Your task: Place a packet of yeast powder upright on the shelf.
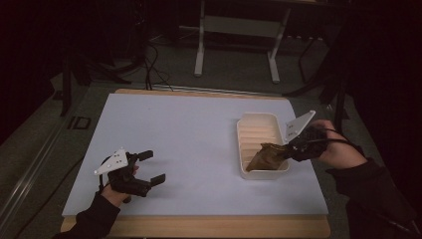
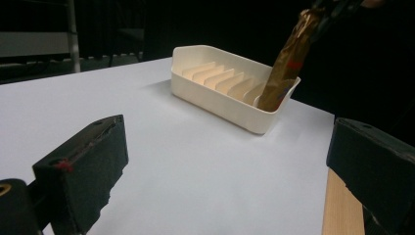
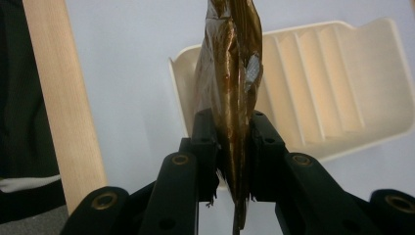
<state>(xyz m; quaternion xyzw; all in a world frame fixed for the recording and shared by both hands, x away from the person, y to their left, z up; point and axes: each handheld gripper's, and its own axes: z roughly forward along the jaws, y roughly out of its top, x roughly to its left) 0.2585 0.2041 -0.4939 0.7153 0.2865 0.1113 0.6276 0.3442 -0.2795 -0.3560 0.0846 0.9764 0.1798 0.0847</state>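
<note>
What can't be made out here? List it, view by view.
- High view: the print on the packet is too small and dim; the right gripper hides its top end.
- Left gripper view: the packet's foot sits behind the tray wall, so which slot it enters is unclear.
- Right gripper view: the packet covers the tray's near slots; its top is cut off by the edge.
- Left gripper: open, nothing between its jaws.

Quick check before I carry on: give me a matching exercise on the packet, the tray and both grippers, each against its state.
1 gold packet
2 cream tray
3 left gripper
4 right gripper

a jaws apart, nothing between them
b clamped on the packet's upper end
c ribbed inside, on the white sheet
d lower end inside the tray's near end

Pairs: 1-d, 2-c, 3-a, 4-b
</note>
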